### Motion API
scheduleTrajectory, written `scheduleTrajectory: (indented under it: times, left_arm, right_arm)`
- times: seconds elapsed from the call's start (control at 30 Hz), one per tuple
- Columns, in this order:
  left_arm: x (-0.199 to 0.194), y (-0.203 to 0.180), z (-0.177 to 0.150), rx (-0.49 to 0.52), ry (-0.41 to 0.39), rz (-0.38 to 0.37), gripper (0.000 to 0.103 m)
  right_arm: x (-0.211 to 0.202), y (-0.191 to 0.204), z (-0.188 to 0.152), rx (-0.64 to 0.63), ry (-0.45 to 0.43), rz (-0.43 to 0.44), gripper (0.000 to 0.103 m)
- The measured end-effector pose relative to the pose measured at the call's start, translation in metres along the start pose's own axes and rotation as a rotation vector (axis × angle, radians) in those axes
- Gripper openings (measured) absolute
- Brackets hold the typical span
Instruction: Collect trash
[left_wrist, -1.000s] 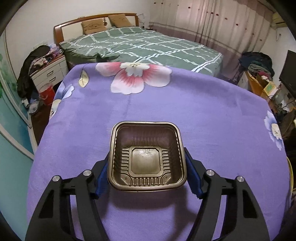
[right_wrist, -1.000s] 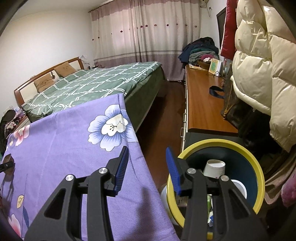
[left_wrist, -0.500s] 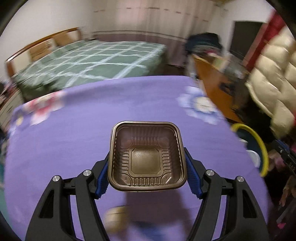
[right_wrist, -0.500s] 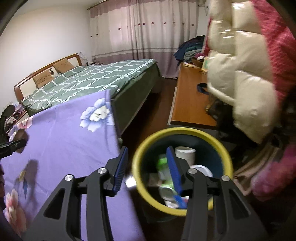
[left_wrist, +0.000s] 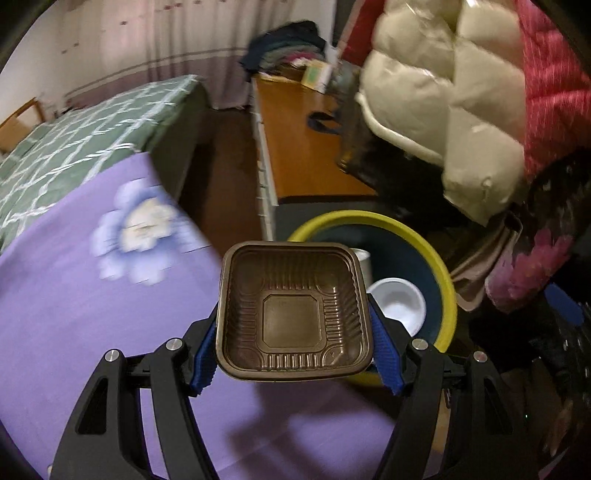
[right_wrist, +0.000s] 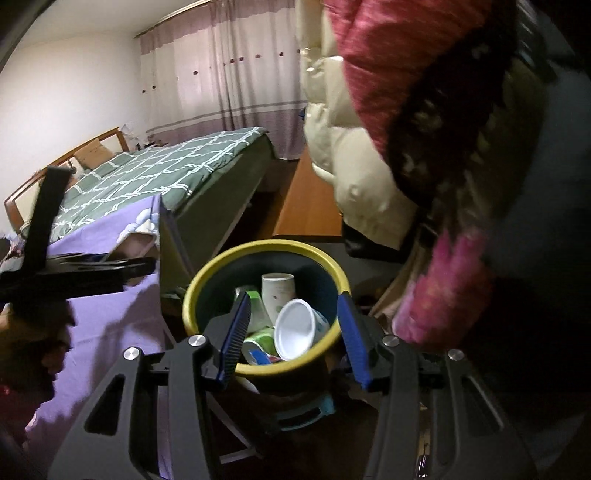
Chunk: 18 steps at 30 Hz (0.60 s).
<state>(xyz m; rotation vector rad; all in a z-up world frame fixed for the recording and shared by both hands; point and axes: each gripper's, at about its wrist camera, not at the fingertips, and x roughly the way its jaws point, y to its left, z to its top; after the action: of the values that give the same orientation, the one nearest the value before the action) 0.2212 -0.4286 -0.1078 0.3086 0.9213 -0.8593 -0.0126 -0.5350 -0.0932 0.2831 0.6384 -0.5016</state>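
My left gripper (left_wrist: 295, 347) is shut on a square brown plastic tray (left_wrist: 293, 310), held upright above the purple tablecloth's right edge. Just beyond it stands a dark bin with a yellow rim (left_wrist: 439, 266) holding white cups (left_wrist: 397, 304). In the right wrist view my right gripper (right_wrist: 291, 332) is open and empty, hanging over the same bin (right_wrist: 221, 266), which holds paper cups (right_wrist: 295, 328) and green wrappers. The left gripper's black body (right_wrist: 74, 273) shows at the left there.
The purple flowered tablecloth (left_wrist: 92, 295) covers the table at left. A green checked bed (left_wrist: 74, 136) lies behind. A wooden bench (left_wrist: 306, 147) and hanging cream and red puffer jackets (left_wrist: 443, 92) crowd the right side, close above the bin.
My left gripper has swung right with the tray, from over the table's middle to its edge by the bin. My right gripper has moved over the bin and opened wider.
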Motion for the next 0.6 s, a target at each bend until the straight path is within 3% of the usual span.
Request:
scheduleTrajectory:
  times: [0.3, 0.4, 0.53, 0.6]
  left_arm:
    - [0.054, -0.055, 0.017, 0.082, 0.101, -0.022, 0.07]
    - [0.062, -0.068, 0.018, 0.106, 0.099, 0.005, 0.09]
    - [0.039, -0.057, 0.011, 0.078, 0.07, 0.009, 0.092]
    - [0.004, -0.042, -0.001, 0.042, 0.005, 0.028, 0.097]
  right_arm:
    - [-0.004, -0.019, -0.002, 0.047, -0.015, 0.002, 0.047]
    - [-0.006, -0.023, -0.001, 0.058, -0.018, 0.005, 0.047]
    - [-0.01, -0.018, -0.002, 0.051, -0.027, 0.024, 0.05]
    - [-0.012, -0.014, -0.002, 0.044, -0.027, 0.043, 0.051]
